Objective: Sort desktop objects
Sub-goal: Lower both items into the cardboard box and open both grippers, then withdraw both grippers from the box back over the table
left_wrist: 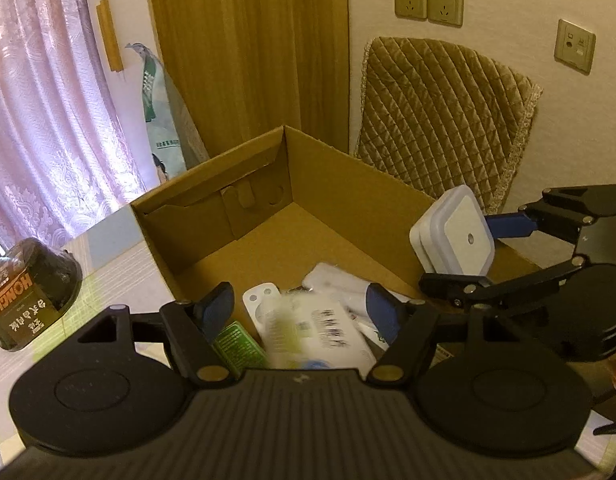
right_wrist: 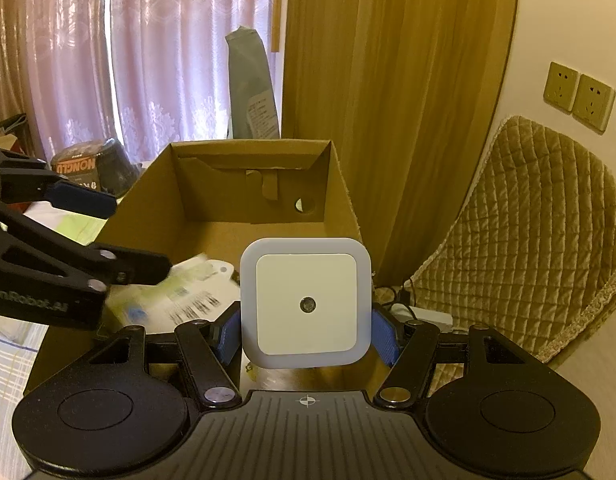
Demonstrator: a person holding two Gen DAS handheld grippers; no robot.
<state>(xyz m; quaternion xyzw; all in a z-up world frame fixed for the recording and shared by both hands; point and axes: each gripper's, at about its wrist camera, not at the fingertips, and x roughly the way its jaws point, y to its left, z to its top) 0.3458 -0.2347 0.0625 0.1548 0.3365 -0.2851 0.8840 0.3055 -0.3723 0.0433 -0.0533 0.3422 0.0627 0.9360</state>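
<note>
An open cardboard box (left_wrist: 348,160) (right_wrist: 251,196) stands in front of both grippers. My left gripper (left_wrist: 299,312) (right_wrist: 127,236) hangs open over its near end. Between and below the fingers, a white printed carton (left_wrist: 324,328) (right_wrist: 187,304) shows blurred. It lies among a green item (left_wrist: 237,342), a white plug-like piece (left_wrist: 259,300) and a white roll (left_wrist: 336,284) on the box floor. My right gripper (right_wrist: 305,338) (left_wrist: 468,248) is shut on a white square night light (right_wrist: 305,300) (left_wrist: 454,236), held upright above the box's right side.
A dark packet labelled HONGLU (left_wrist: 31,300) (right_wrist: 87,168) sits on the table left of the box. A chair with a quilted cover (left_wrist: 440,120) (right_wrist: 528,220) stands right of it. A tall bag (left_wrist: 159,120), curtains and a wooden panel lie beyond.
</note>
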